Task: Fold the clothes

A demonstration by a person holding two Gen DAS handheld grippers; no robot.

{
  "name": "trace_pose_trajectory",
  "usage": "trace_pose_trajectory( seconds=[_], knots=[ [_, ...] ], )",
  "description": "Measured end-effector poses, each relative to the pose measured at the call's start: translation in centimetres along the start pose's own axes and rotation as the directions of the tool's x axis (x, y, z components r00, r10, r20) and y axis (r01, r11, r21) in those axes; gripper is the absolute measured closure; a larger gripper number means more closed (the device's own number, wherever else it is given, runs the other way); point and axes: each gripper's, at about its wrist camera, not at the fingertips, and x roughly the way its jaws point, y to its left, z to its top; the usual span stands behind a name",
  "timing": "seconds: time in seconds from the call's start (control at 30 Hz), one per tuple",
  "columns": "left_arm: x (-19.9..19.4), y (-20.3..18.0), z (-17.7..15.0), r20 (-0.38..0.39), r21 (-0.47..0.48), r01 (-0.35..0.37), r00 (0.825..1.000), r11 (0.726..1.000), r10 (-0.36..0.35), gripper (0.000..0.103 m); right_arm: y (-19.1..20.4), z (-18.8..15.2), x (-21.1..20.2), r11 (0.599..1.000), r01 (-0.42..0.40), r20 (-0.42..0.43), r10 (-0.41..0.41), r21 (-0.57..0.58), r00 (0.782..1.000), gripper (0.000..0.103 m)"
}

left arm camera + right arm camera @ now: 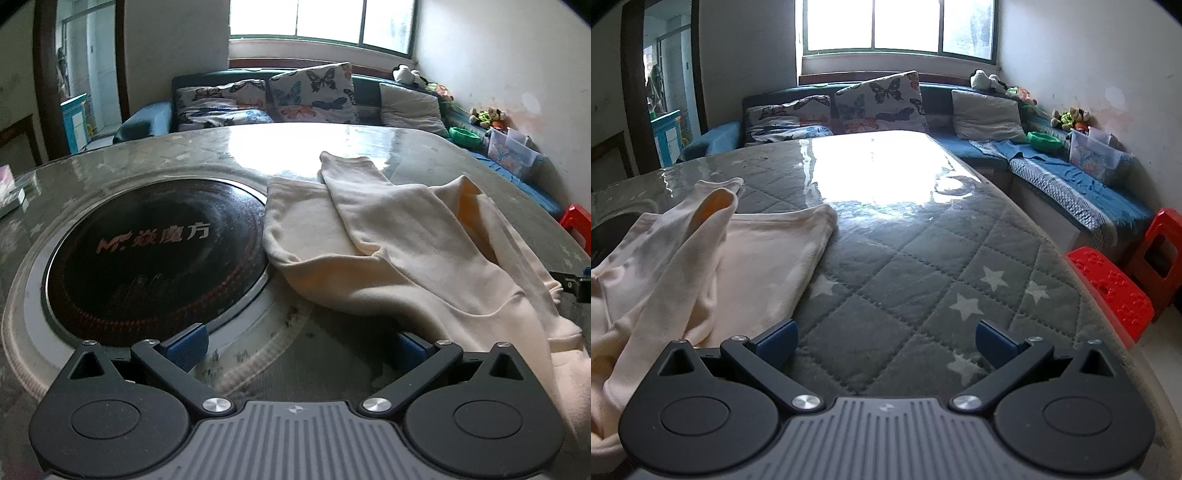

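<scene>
The left gripper (301, 345) is spread wide, its blue pads (188, 345) far apart with nothing between them, low over the table (110, 173). Ahead of it and to its right lies the garment (388, 240), cream cloth loosely bunched, with two long parts reaching away across the table and one lying over the other; its near end spills past the gripper's right finger and out of the left wrist view. Ahead to the left of this gripper a round black cooktop (155, 254) is set into the table, and the garment's far left edge just overlaps its rim. The right gripper (886, 341) is also wide open and holds nothing, hovering over the quilted, star-patterned cover (923, 277). The garment (701, 258) is to its left, running from beside its left finger forward. Beyond both grippers stands a sofa (960, 147) with butterfly cushions (882, 99), and to the right gripper's right are red stools (1115, 291).
</scene>
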Motion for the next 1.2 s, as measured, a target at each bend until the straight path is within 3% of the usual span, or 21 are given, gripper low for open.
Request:
trace_pose_trajectory(
  seconds=[0.4,0.7,1.2],
  knots=[
    [-2.8,-0.3,-0.8,0.009,-0.033,-0.019,1.000,0.999,0.019,0.000,1.0,-0.8,-3.8,1.000,-0.022,0.026,0.022,-0.015,0.999,0.000],
    [-4.6,-0.9,-1.5,0.007,-0.020,-0.026,1.000,0.999,0.026,0.000,2.7,-1.9,-7.0,0.996,-0.065,0.066,0.068,-0.053,0.995,0.000],
    [-6.6,-2.2,-2.8,0.013,0.010,-0.017,1.000,1.000,0.017,0.000,4.3,-4.3,-9.7,0.995,-0.088,0.059,0.092,-0.056,0.994,0.000]
  ],
)
